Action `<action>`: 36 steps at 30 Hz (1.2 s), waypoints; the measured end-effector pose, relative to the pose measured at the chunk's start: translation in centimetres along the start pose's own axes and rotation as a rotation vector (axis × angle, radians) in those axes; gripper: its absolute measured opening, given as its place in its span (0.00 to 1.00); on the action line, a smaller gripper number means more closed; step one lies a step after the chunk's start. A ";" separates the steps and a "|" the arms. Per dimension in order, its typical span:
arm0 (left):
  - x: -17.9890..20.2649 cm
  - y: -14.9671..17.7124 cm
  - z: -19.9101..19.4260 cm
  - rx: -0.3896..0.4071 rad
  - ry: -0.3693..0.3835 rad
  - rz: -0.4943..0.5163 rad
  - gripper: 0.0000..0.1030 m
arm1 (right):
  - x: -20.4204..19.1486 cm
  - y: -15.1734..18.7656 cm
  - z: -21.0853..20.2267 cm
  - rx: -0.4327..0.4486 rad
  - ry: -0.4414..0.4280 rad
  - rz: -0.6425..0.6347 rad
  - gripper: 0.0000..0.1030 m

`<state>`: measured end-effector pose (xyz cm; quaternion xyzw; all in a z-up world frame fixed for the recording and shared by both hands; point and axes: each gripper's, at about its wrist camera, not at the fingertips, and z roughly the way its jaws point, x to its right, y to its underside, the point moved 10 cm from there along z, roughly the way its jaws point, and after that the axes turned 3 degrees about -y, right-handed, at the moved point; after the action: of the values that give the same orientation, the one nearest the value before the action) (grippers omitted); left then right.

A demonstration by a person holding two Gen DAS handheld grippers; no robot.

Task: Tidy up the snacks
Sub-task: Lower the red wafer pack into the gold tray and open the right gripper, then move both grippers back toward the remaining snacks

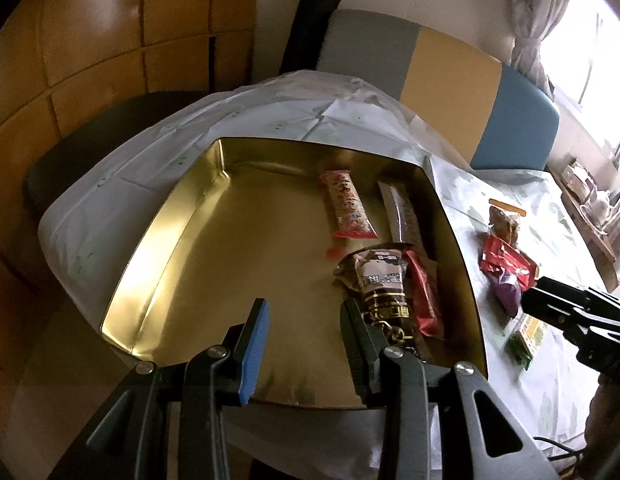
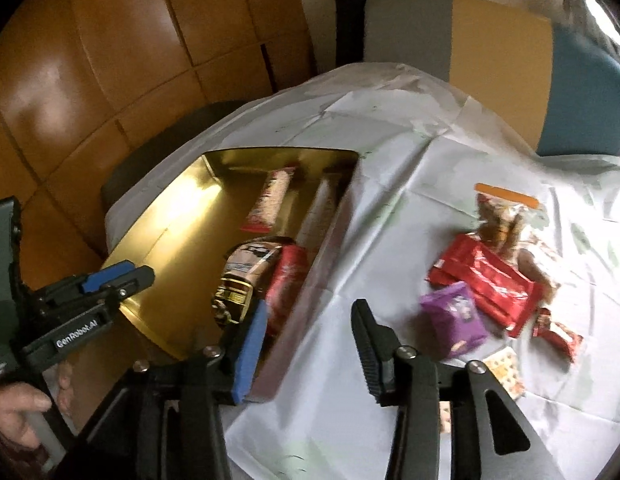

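A gold tin [image 1: 149,248] lies open on the white tablecloth [image 2: 390,160]. At its right side it holds a pink bar [image 1: 348,208], a silver-brown bar [image 1: 406,216], a brown packet [image 1: 384,284] and a red packet [image 1: 424,300]. My left gripper [image 1: 305,340] hovers open over the tin's near part, with nothing between its fingers. My right gripper [image 2: 310,352] is open and empty above the cloth, just right of the tin's wall [image 2: 310,280]. To its right, loose on the cloth, lie a purple packet [image 2: 454,320], red packets [image 2: 486,280] and a clear bag [image 2: 502,216].
A small red bar [image 2: 558,334] and a patterned packet [image 2: 506,372] lie near the loose pile. A grey, yellow and blue chair back [image 1: 450,64] stands behind the table, and a dark seat [image 1: 89,140] to the left. A hand [image 2: 17,404] grips the left tool.
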<state>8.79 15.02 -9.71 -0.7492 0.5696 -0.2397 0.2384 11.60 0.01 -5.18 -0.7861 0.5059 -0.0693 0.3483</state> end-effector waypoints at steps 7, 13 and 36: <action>1.0 0.2 -0.1 -0.003 0.007 0.028 0.36 | 4.2 1.0 -1.6 -0.004 0.088 -0.001 0.58; 1.8 0.3 0.0 -0.007 0.013 0.051 0.36 | 9.8 1.9 -3.8 -0.016 0.195 0.008 0.60; 21.1 -3.7 0.5 -0.047 0.262 0.360 0.36 | 27.5 6.9 -7.3 -0.056 0.430 0.353 0.76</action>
<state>16.77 -4.45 -5.91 -0.6032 0.7258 -0.2751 0.1836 16.22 -28.42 -10.71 -0.6622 0.6992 -0.1587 0.2179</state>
